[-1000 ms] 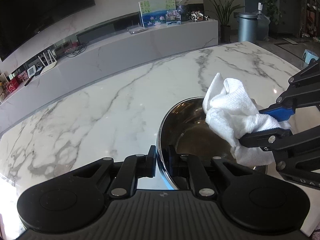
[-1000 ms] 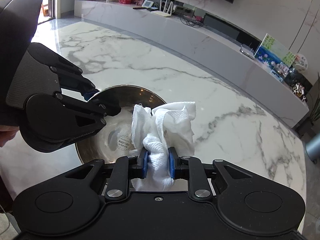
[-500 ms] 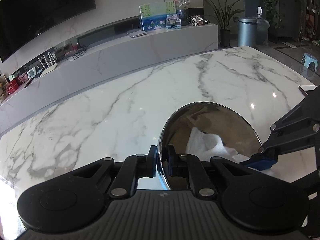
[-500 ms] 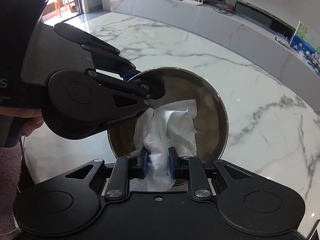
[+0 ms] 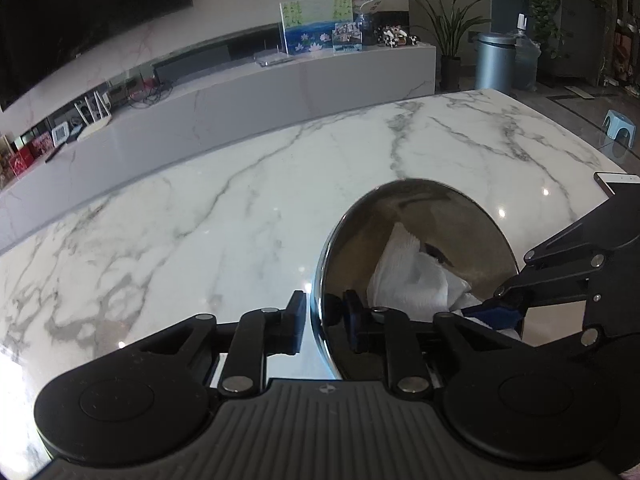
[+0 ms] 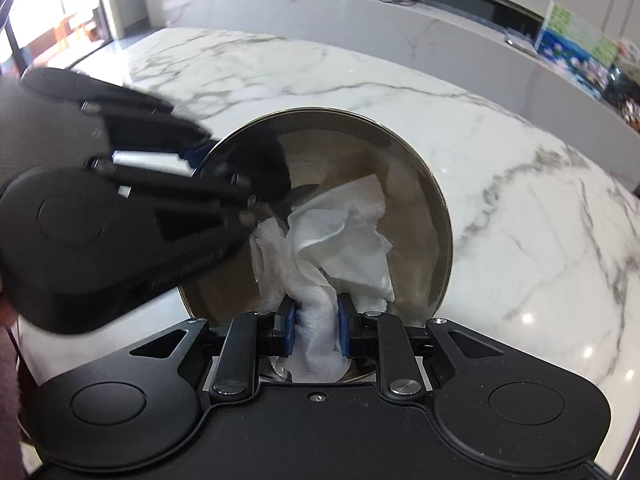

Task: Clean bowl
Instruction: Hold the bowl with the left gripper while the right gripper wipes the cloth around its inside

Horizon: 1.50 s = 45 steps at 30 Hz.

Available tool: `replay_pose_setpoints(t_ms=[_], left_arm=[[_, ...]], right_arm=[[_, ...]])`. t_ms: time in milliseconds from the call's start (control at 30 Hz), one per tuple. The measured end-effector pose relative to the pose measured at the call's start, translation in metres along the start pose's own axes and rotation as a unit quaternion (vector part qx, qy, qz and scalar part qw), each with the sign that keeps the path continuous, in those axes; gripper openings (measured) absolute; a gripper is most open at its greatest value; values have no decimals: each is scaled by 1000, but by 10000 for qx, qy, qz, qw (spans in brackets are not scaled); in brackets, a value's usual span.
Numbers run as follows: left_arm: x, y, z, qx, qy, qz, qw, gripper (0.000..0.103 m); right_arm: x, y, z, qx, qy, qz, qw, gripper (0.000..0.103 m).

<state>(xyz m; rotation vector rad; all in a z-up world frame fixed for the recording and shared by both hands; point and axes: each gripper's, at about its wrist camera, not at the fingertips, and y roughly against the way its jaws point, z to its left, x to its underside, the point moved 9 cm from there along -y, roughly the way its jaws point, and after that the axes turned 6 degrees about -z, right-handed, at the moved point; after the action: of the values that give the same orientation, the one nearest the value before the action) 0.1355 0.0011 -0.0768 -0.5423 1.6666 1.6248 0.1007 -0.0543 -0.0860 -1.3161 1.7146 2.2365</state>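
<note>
A shiny steel bowl (image 5: 436, 224) is tilted up on its edge above the marble table (image 5: 200, 220). My left gripper (image 5: 322, 322) is shut on the bowl's rim, one finger outside and one inside. It shows at the left of the right wrist view (image 6: 224, 184). My right gripper (image 6: 316, 330) is shut on a crumpled white paper towel (image 6: 340, 236), which is pressed inside the bowl (image 6: 416, 184). The towel (image 5: 416, 280) also shows in the left wrist view, with the right gripper (image 5: 496, 312) at the bowl's right edge.
A phone (image 5: 616, 184) lies at the table's right edge. A long grey sideboard (image 5: 240, 92) with a painted picture (image 5: 316, 26), routers and boxes runs behind the table. A bin (image 5: 494, 62) and a plant (image 5: 452, 28) stand at its right end.
The towel went from above the bowl's rim down into the bowl. The bowl was lifted and tilted up, its opening turned toward the right gripper.
</note>
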Motion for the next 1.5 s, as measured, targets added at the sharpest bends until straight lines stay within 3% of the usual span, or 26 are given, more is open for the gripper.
replay_pose_setpoints(t_ms=[133, 233, 333, 467, 667, 833, 1000, 1133, 1333, 1500], left_arm=[[3, 2, 5, 130, 463, 104, 9988, 28], [4, 1, 8, 247, 596, 130, 9978, 25], [3, 0, 8, 337, 590, 120, 9976, 15], [1, -1, 5, 302, 351, 60, 9989, 15], [0, 0, -3, 243, -10, 0, 9997, 13], [-2, -2, -6, 211, -57, -20, 9998, 14], [-3, -1, -2, 218, -40, -29, 9998, 13], [-6, 2, 3, 361, -2, 43, 9993, 13], [-7, 7, 7, 435, -102, 77, 9990, 13], [-8, 5, 5, 462, -113, 81, 9988, 13]], right_arm=[[4, -1, -3, 59, -301, 19, 9995, 18], [5, 0, -1, 78, -272, 19, 9996, 18], [8, 0, -2, 62, -258, 4, 9996, 18], [8, -5, -2, 117, -98, 9, 9999, 18], [14, 0, -2, 615, 659, -47, 9959, 18], [15, 9, -4, 1047, 1414, -173, 9842, 18], [9, 29, -3, 1149, 1896, -426, 9742, 18], [-2, 39, 3, 795, 1898, -485, 9774, 18], [-6, 42, 18, -163, 1397, -182, 9899, 18], [7, 26, 31, -306, 1470, 56, 9886, 18]])
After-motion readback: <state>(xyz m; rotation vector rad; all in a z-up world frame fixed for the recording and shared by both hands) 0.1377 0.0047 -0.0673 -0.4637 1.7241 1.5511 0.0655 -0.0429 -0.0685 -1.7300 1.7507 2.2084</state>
